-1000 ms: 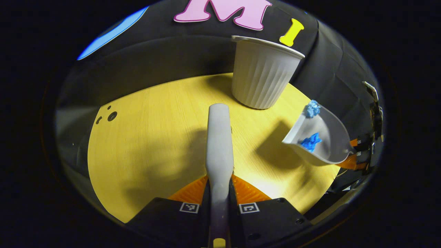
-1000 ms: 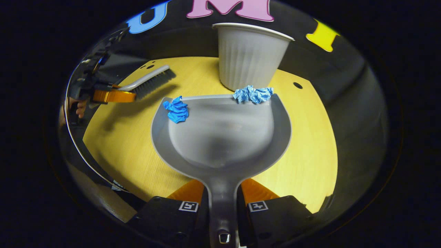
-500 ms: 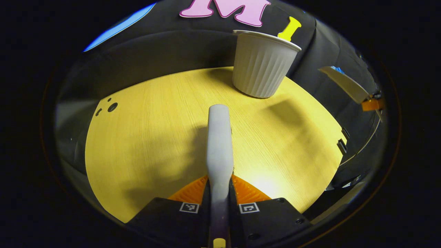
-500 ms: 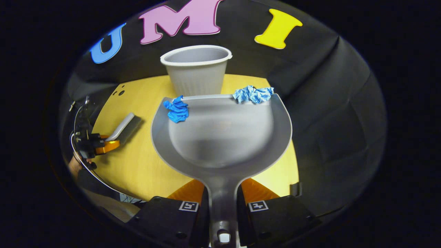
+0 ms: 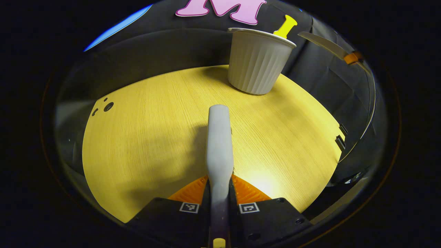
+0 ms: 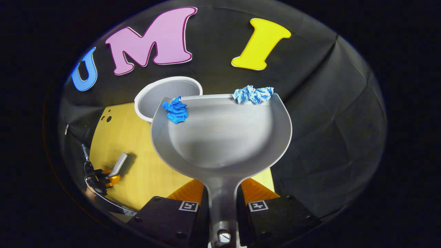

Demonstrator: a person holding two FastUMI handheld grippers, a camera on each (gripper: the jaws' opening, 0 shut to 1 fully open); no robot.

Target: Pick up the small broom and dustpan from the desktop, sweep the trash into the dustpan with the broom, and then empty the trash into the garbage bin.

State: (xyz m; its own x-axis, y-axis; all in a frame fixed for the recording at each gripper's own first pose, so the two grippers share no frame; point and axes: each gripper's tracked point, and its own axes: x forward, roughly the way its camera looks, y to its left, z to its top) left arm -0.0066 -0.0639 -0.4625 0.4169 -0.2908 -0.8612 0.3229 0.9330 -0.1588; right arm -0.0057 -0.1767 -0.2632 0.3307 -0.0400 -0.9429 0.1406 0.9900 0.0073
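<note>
My right gripper (image 6: 222, 193) is shut on the handle of the grey dustpan (image 6: 220, 137), held high in the air. Two crumpled blue paper balls (image 6: 176, 110) (image 6: 253, 94) lie at the pan's front lip. The pan's left front corner overlaps the rim of the grey ribbed garbage bin (image 6: 151, 100) below it. My left gripper (image 5: 219, 187) is shut on the grey broom handle (image 5: 218, 137), low over the yellow desktop (image 5: 155, 131). From the left gripper view the bin (image 5: 256, 62) stands at the far edge, and the raised dustpan (image 5: 322, 43) shows edge-on to its upper right.
The round wooden desktop (image 6: 137, 158) has small holes (image 5: 107, 106) near its left edge. In the right gripper view the broom (image 6: 119, 164) and the gripper holding it sit far below at the left. Black cloth walls surround the table.
The right gripper has lifted the dustpan well above the table and toward the bin, so the bin's opening now shows beneath it. The broom has stayed low in place.
</note>
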